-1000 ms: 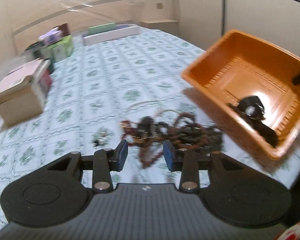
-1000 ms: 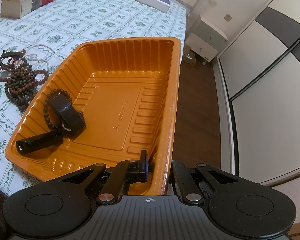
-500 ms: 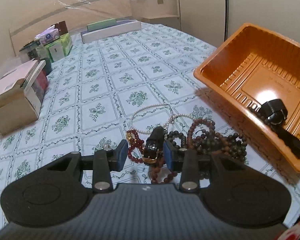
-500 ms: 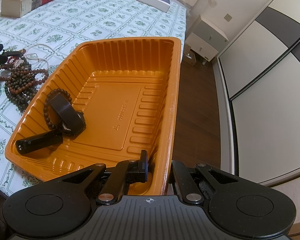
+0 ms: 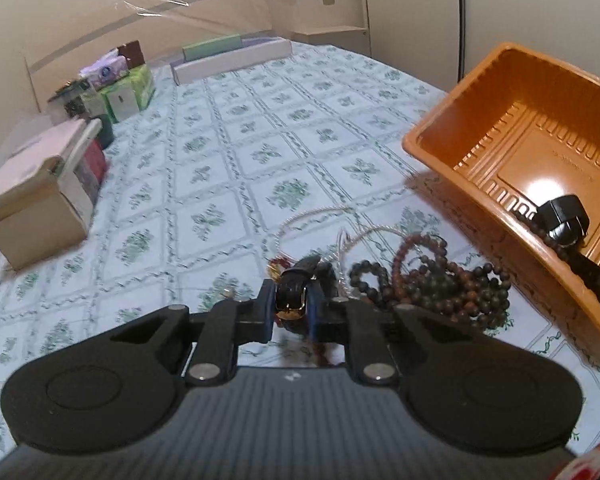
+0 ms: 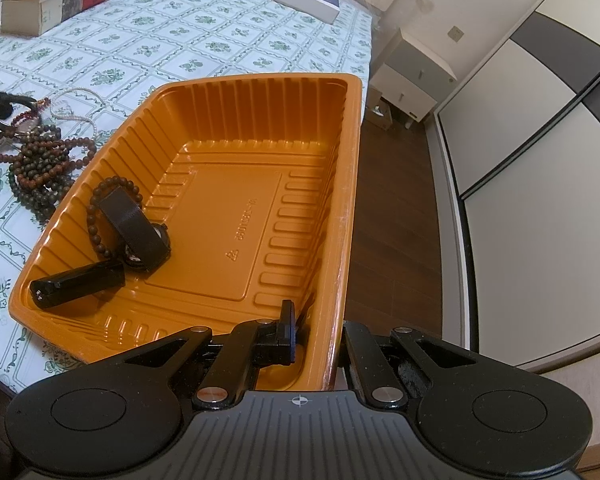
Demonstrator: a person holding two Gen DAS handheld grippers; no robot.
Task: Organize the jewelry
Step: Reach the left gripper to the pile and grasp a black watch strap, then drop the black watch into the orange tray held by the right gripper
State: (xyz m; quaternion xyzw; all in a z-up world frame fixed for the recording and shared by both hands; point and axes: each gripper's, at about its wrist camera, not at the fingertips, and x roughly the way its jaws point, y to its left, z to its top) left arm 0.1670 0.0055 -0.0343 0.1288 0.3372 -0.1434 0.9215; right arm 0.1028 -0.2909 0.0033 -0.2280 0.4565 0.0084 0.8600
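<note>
My left gripper [image 5: 290,304] is low over a tangle of jewelry on the flowered tablecloth. Its jaws are closing, and its blue pads press on a black and gold watch [image 5: 294,294]. Dark bead bracelets [image 5: 440,280] and a pearl necklace [image 5: 312,216] lie just beyond it. My right gripper [image 6: 316,332] is shut on the near rim of the orange tray [image 6: 340,200], which is tilted. In the tray lie a black watch [image 6: 136,228] ringed by a bead bracelet, and a black strap piece [image 6: 76,284].
A stack of books [image 5: 40,192], tissue packs [image 5: 120,88] and a long white box [image 5: 232,60] stand at the table's far side. The tray overhangs the table edge above a wooden floor [image 6: 392,200], with a white nightstand [image 6: 412,76] beyond.
The left gripper has moved forward over the jewelry pile and its jaws have narrowed onto the black and gold watch. The right gripper and the tray have stayed still.
</note>
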